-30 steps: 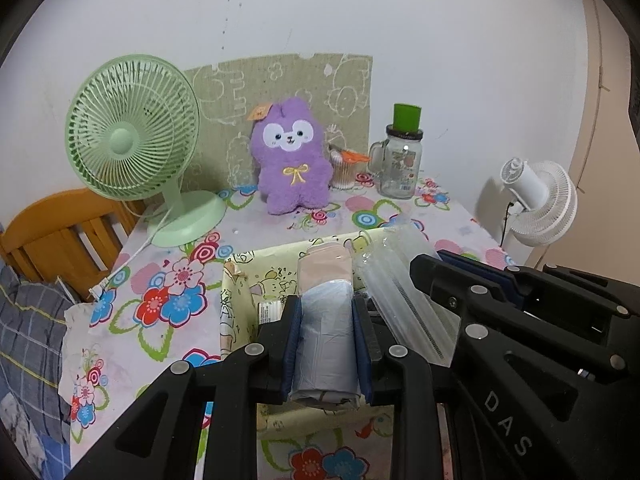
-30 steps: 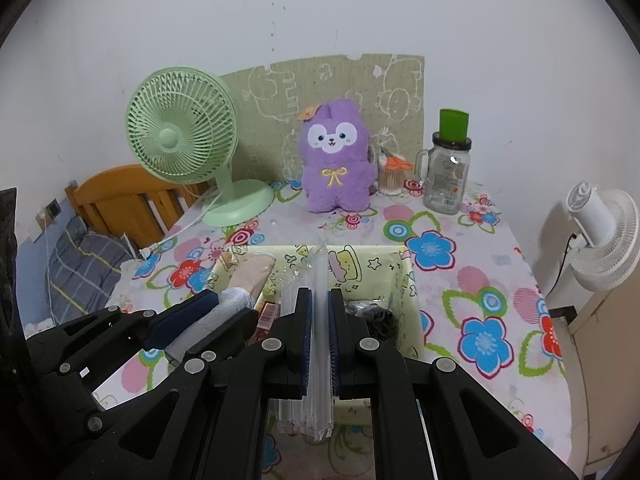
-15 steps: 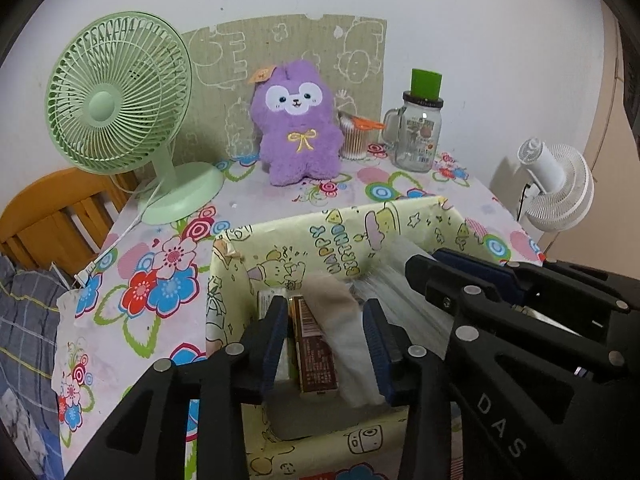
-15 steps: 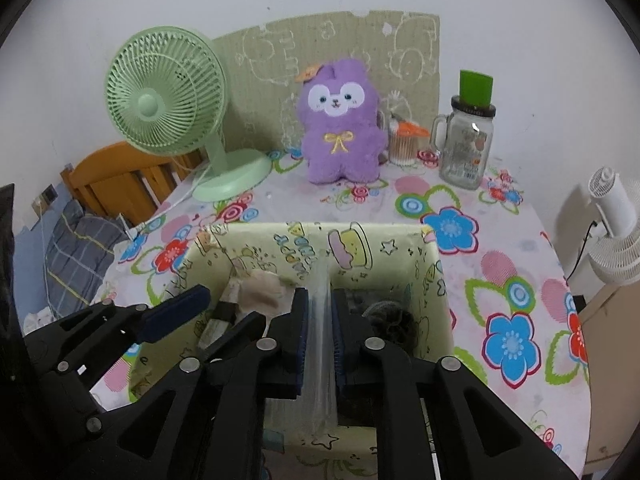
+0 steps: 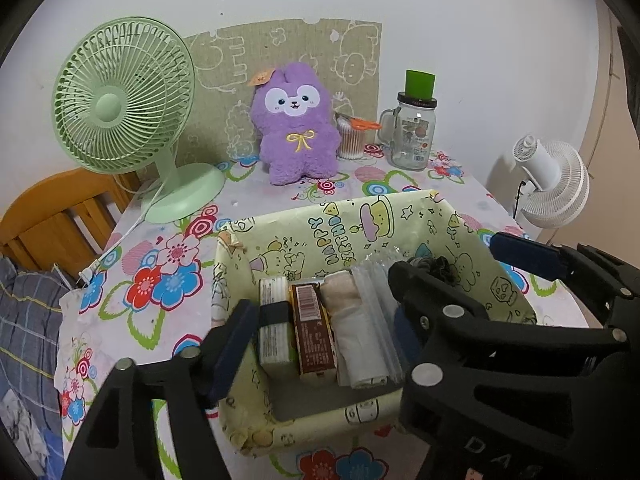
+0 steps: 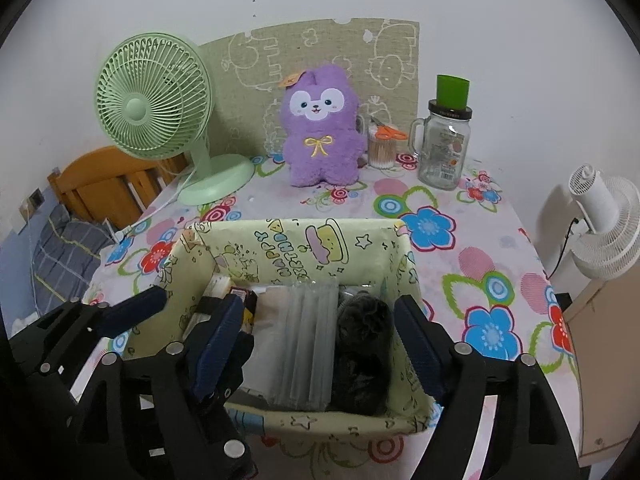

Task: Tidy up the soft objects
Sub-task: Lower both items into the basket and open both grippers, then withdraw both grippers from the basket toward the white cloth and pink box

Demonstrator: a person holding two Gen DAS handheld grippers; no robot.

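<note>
A yellow cartoon-print fabric box stands on the flowered table. In it lie a white pack, a brown bar, a pale rolled cloth, a clear plastic packet and a black scrunchie. My left gripper is open and empty over the box's left half. My right gripper is open and empty over the packet and scrunchie. A purple plush bunny sits at the back of the table.
A green desk fan stands back left, with its cord running off the table's left edge. A glass jar with a green lid, a cup of cotton swabs with orange scissors, a white fan and a wooden headboard surround the table.
Both grippers came down over the box and opened. The left let go of the rolled cloth and the right let go of the clear packet; both now lie in the box.
</note>
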